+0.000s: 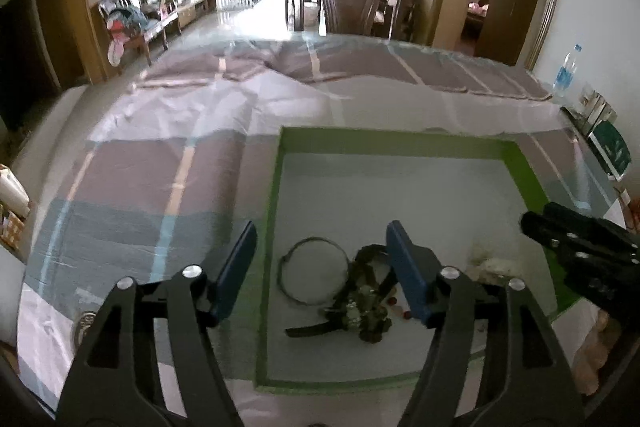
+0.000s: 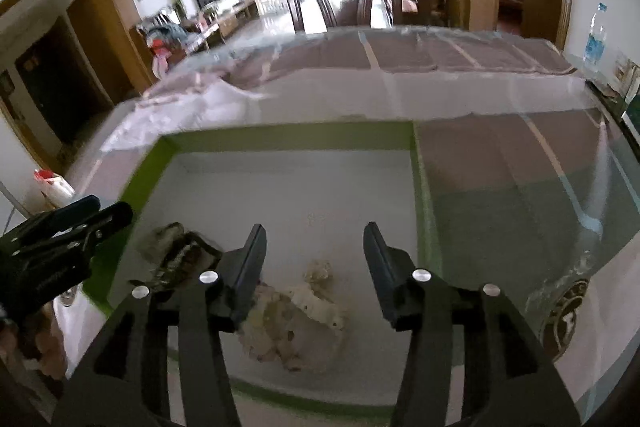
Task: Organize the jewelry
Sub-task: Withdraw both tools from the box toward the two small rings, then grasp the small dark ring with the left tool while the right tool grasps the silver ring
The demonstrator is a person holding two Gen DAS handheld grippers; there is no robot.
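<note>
Hovering, both unclenched and empty: left gripper (image 1: 321, 269) over wire hoop (image 1: 314, 271) and dark floral piece (image 1: 366, 303), right gripper (image 2: 315, 269) over pale cluster (image 2: 296, 323), near tray (image 1: 396, 143) front edge; snagging likely if closed on tangled strands.

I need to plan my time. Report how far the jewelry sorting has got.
Done: nothing visibly sorted. The thin metal hoop, the dark green beaded piece and the pale cream beaded heap lie loose on the green-bordered white mat. In hand: nothing; left claw and right claw hang open above them. Left: every piece needs placing.
</note>
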